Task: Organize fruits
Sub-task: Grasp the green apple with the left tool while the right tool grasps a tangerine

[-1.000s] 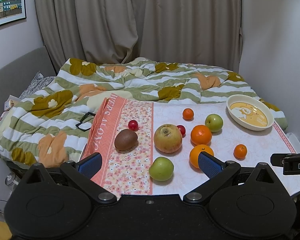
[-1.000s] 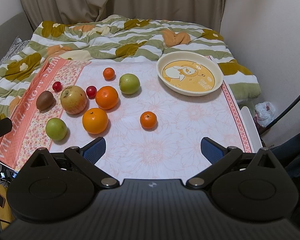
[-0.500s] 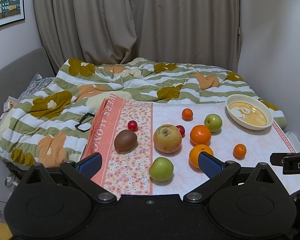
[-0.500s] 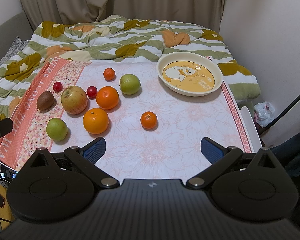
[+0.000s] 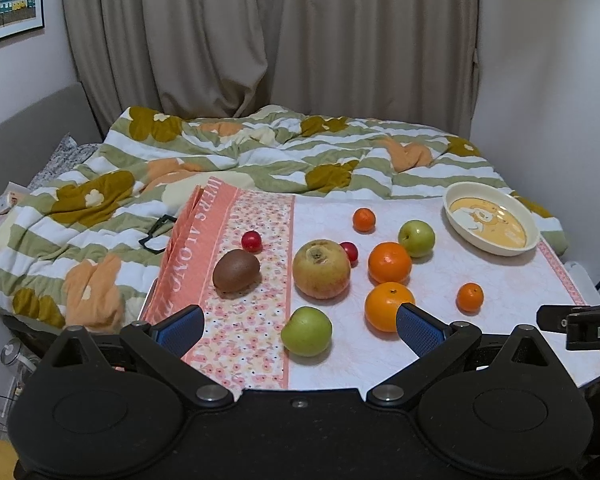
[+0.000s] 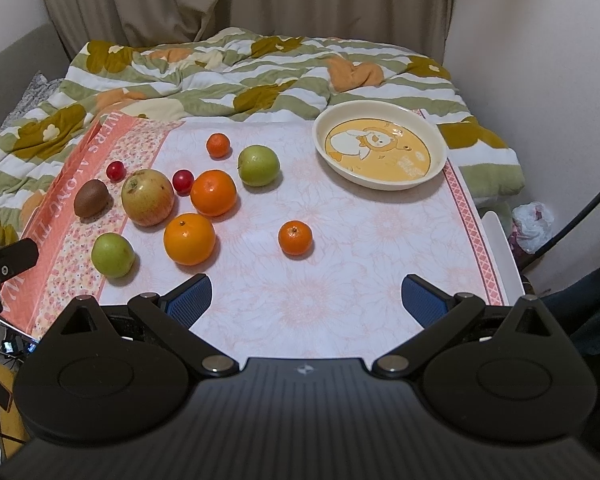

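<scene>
Fruit lies loose on the pink flowered tablecloth point(image 6: 340, 264): a big yellow-red apple point(image 6: 148, 197), a kiwi point(image 6: 92, 198), two green apples point(image 6: 259, 165) point(image 6: 113, 255), two large oranges point(image 6: 213, 193) point(image 6: 189, 239), two small mandarins point(image 6: 295, 237) point(image 6: 218, 145) and two red cherry-sized fruits point(image 6: 183, 181) point(image 6: 115, 170). A cream bowl with a duck picture point(image 6: 380, 145) stands empty at the far right. My left gripper point(image 5: 300, 326) is open and empty, above the near edge by a green apple point(image 5: 307, 331). My right gripper point(image 6: 306, 300) is open and empty over the near cloth.
A striped flowered quilt point(image 6: 228, 76) covers the bed behind the table. Black glasses point(image 5: 158, 231) lie on it at the left. Curtains point(image 5: 268, 40) and a wall close the back and right. A white plastic bag point(image 6: 534, 224) lies on the floor at the right.
My left wrist view has tilted up a little, so the fruit sits lower in it. The right gripper has barely moved. No fruit has moved.
</scene>
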